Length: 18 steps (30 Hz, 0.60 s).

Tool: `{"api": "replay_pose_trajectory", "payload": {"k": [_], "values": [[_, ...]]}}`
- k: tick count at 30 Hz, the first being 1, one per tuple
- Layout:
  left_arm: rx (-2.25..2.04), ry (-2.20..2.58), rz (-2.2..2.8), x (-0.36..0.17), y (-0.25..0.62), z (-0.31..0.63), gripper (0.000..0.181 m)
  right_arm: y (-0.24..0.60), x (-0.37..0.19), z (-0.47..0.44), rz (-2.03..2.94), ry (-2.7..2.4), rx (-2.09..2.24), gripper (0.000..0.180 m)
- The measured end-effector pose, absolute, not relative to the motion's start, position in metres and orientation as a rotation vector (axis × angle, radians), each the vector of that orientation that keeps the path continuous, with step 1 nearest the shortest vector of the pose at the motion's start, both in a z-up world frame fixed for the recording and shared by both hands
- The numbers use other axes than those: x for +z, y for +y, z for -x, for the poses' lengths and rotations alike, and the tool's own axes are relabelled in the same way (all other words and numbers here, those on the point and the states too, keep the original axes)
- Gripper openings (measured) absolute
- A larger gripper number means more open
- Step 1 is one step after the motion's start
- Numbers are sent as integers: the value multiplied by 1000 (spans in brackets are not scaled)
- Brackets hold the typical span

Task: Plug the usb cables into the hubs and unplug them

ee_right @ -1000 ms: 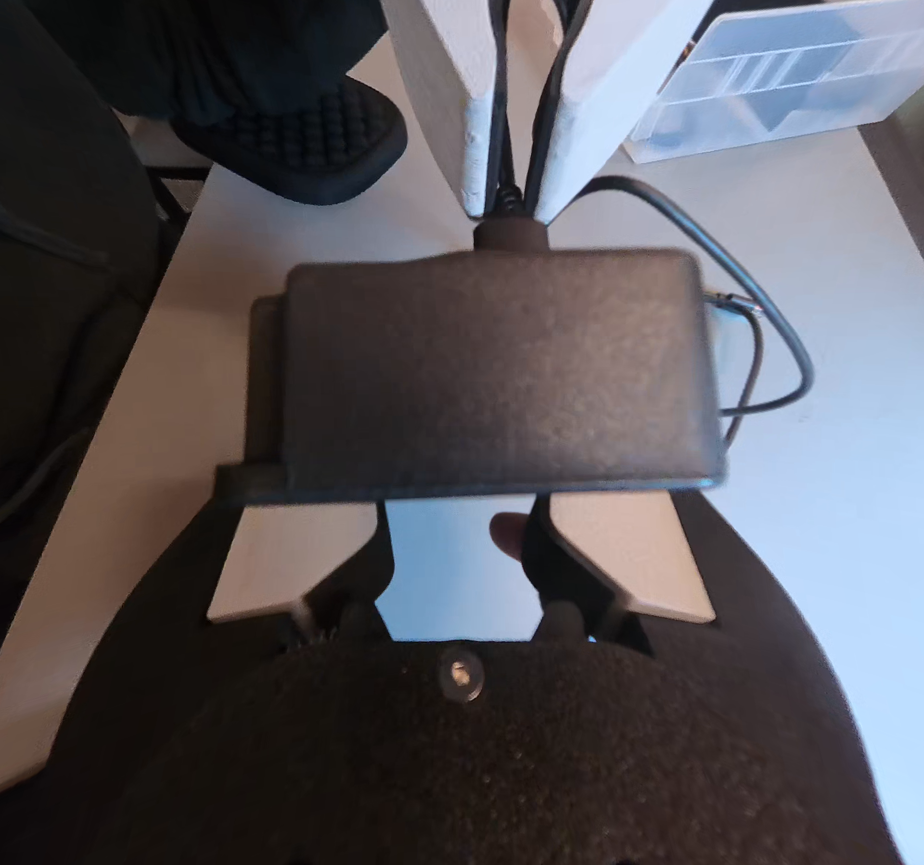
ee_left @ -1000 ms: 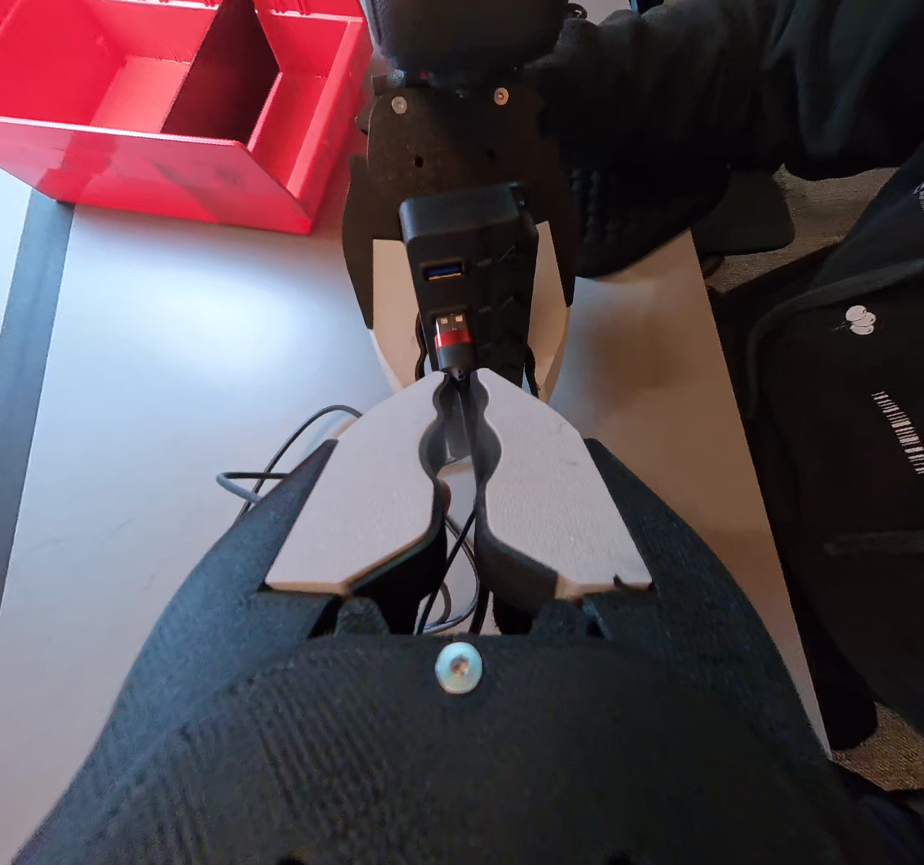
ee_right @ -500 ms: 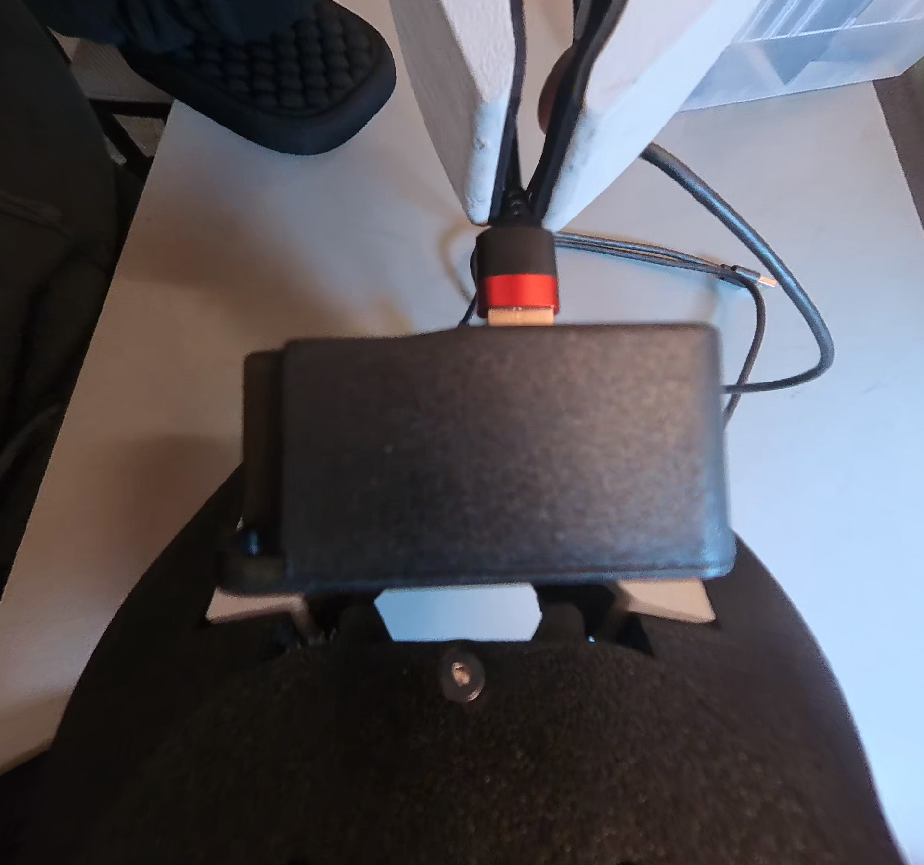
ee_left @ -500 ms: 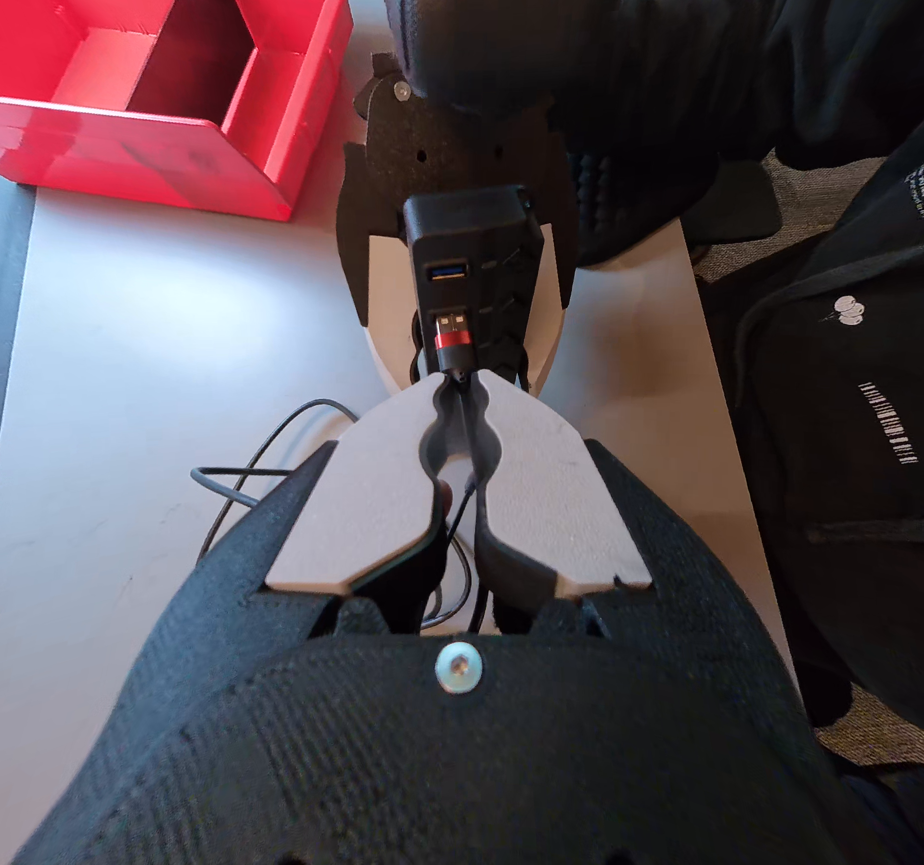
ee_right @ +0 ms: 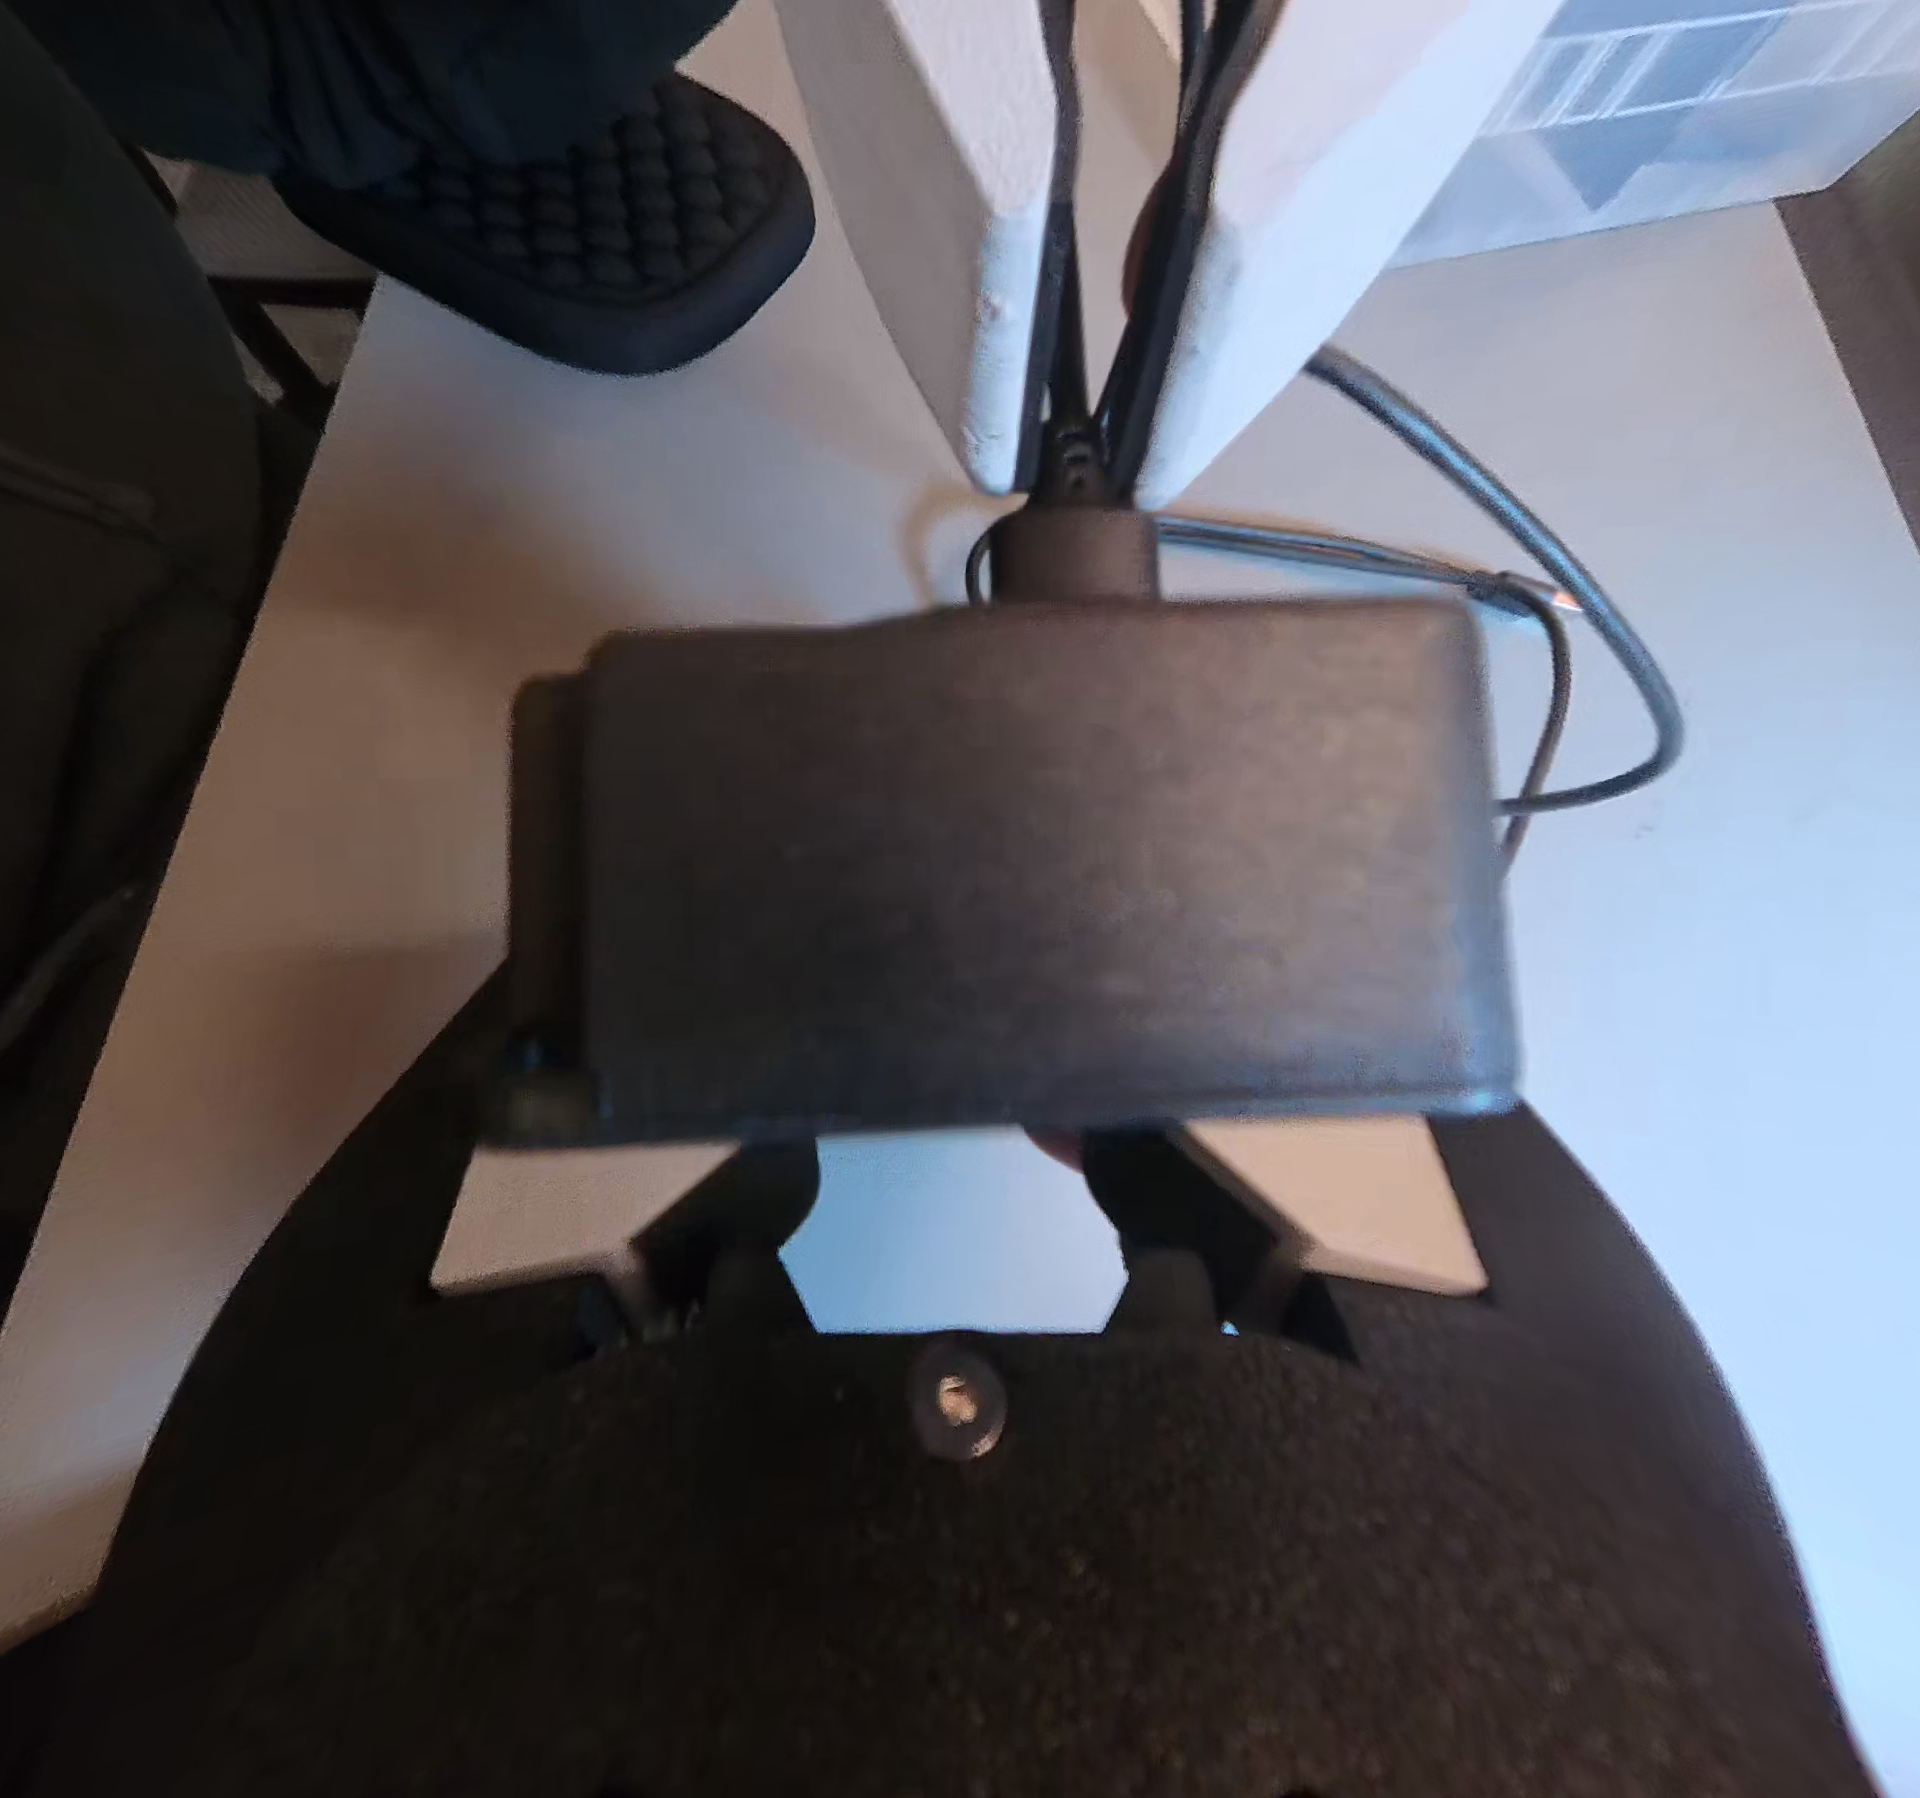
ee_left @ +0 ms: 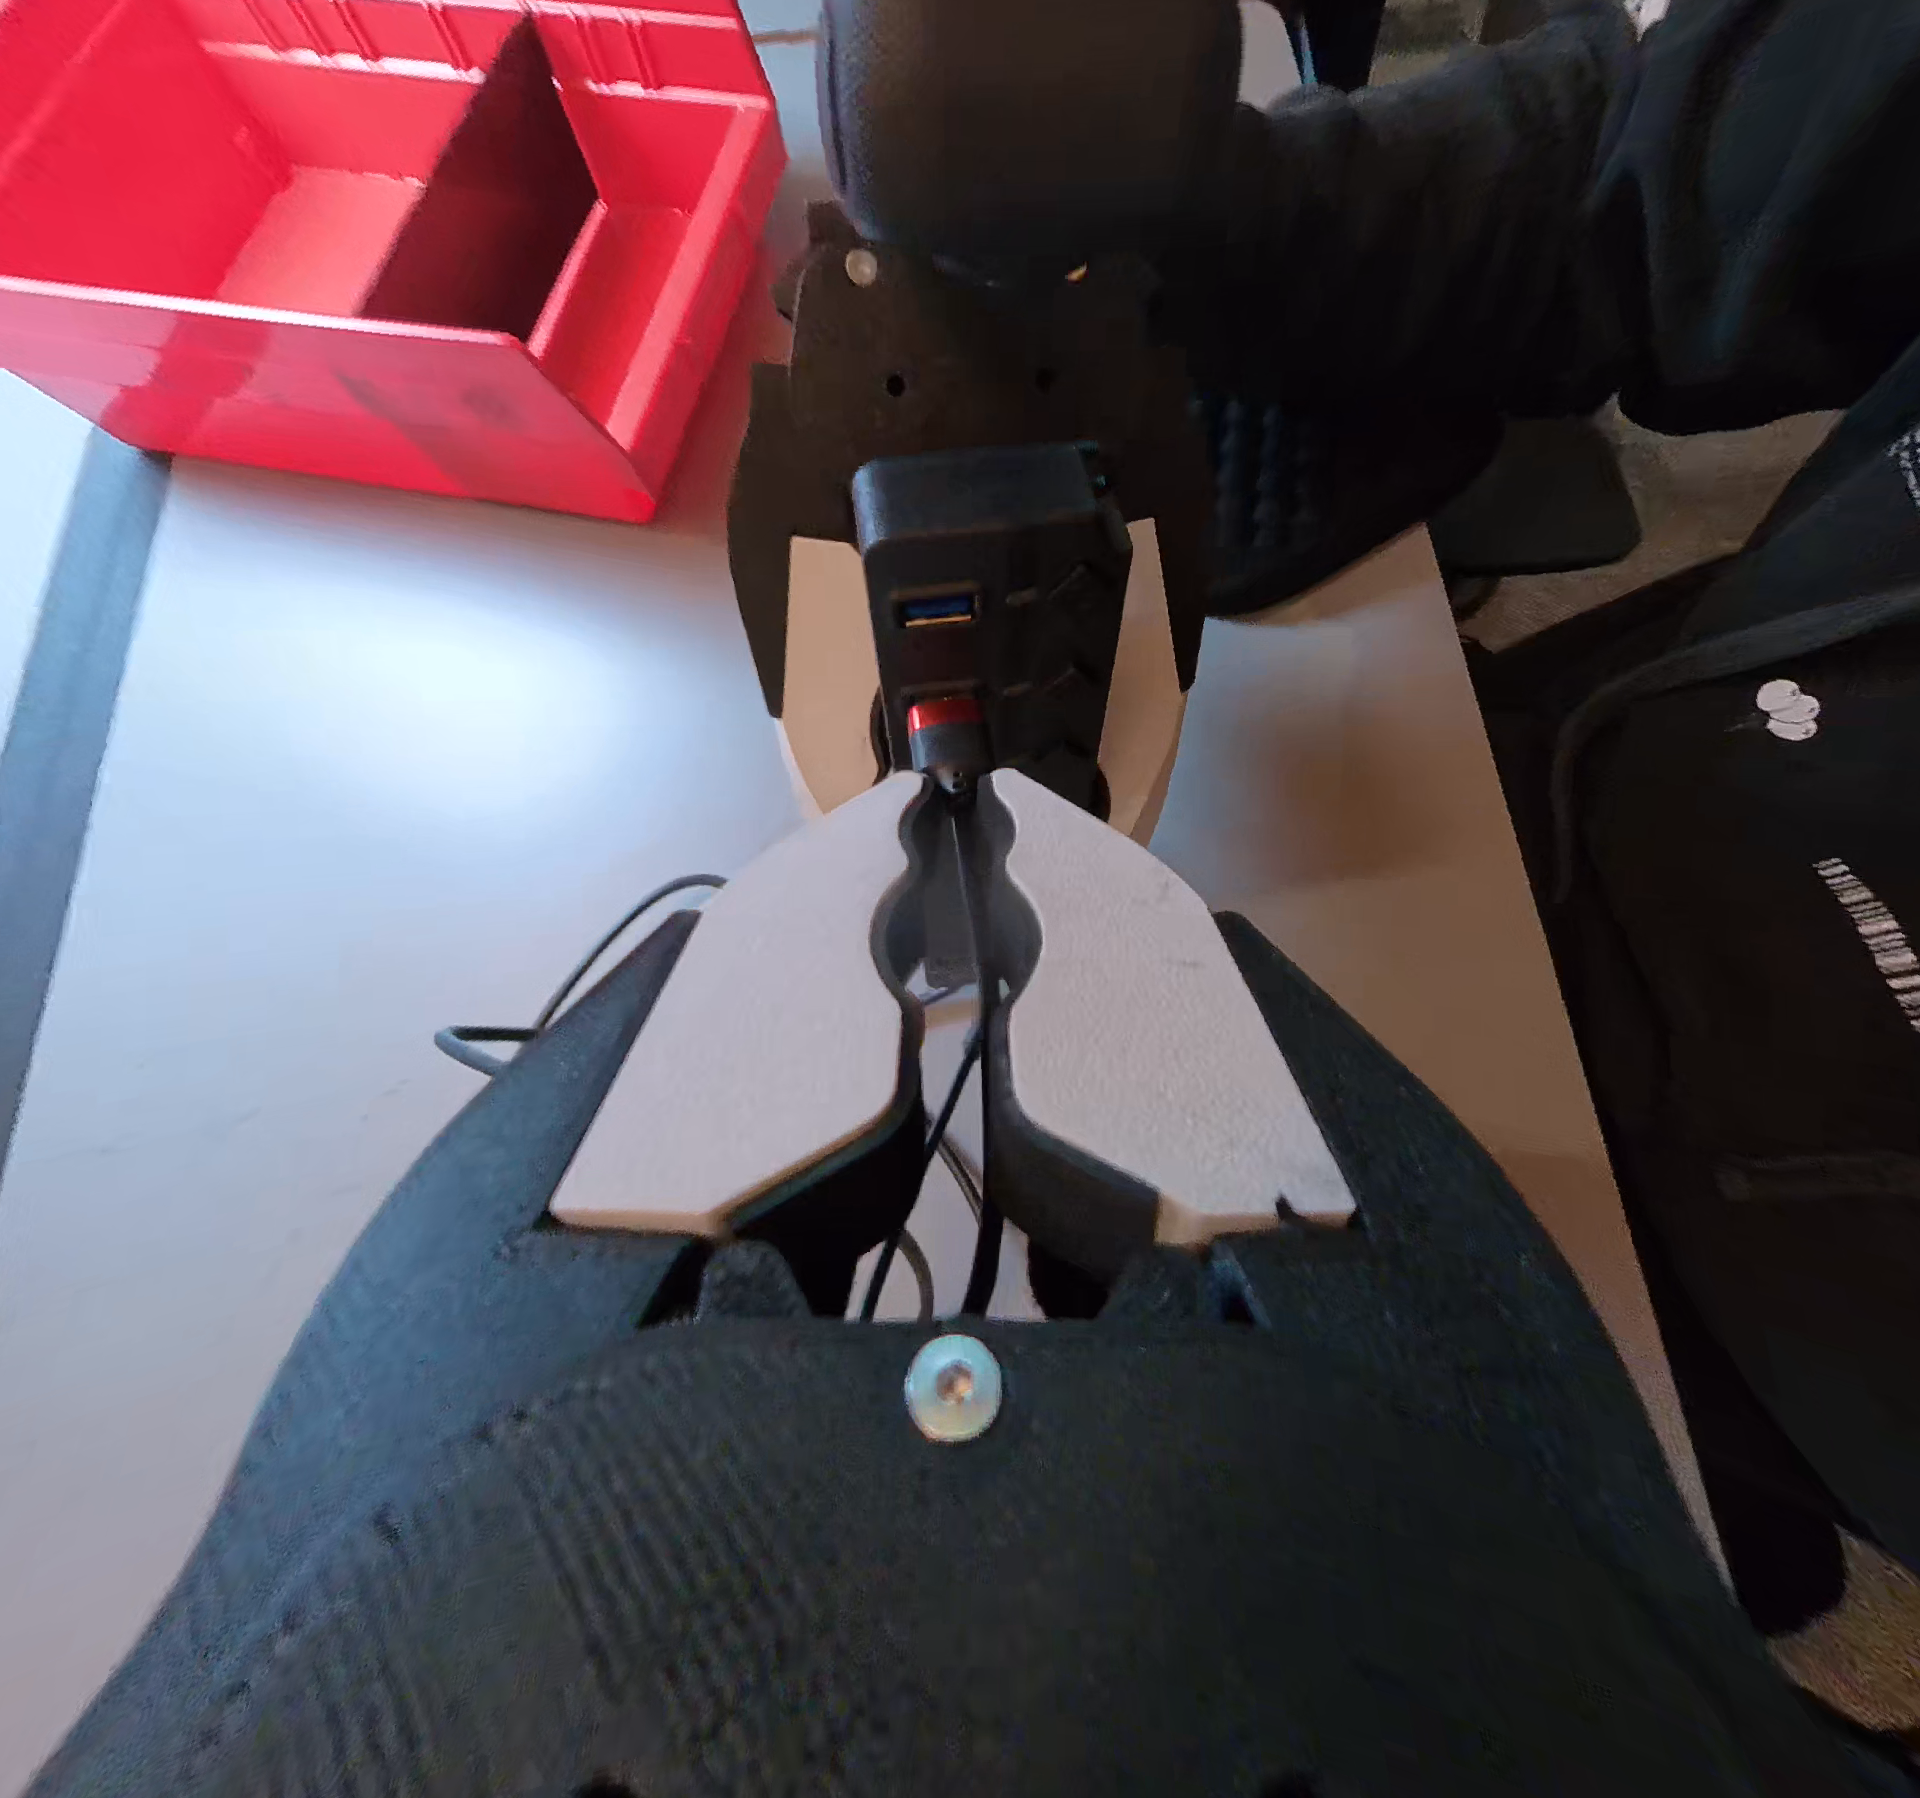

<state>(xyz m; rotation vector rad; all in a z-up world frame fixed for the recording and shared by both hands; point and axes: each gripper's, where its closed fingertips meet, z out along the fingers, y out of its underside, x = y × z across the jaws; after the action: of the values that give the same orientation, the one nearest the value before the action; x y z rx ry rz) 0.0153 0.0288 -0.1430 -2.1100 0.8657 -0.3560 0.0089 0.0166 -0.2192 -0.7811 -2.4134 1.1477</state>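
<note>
Left claw [ee_left: 954, 792] pinched on thin black USB cable [ee_left: 971, 927], red-banded plug seated in matte boxy hub [ee_left: 992, 605] frame centre; right claw [ee_right: 977, 1104] clamps hub.

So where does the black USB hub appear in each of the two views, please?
Left wrist view: the USB hub is at upper centre, port face toward the camera, just beyond the left tool.
Right wrist view: the hub fills the centre, its flat back toward the camera, held by the right tool.
Shared landmark: the red-banded USB plug in the lower port, seen from behind in the right view.
</note>
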Motion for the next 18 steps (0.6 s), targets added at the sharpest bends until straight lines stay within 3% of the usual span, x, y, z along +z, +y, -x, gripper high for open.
{"api": "replay_pose_trajectory", "payload": {"k": [1,8,18], "values": [[-352,856,2082,-138,30,-15,10,17,-217,-8,786,-2401,1167,64],[-304,627,1864,-72,16,34,19,34,-211,-9,835,-2334,1237,64],[101,179,1908,-49,-39,188,21,54,-192,-11,848,-2241,1253,64]]}}
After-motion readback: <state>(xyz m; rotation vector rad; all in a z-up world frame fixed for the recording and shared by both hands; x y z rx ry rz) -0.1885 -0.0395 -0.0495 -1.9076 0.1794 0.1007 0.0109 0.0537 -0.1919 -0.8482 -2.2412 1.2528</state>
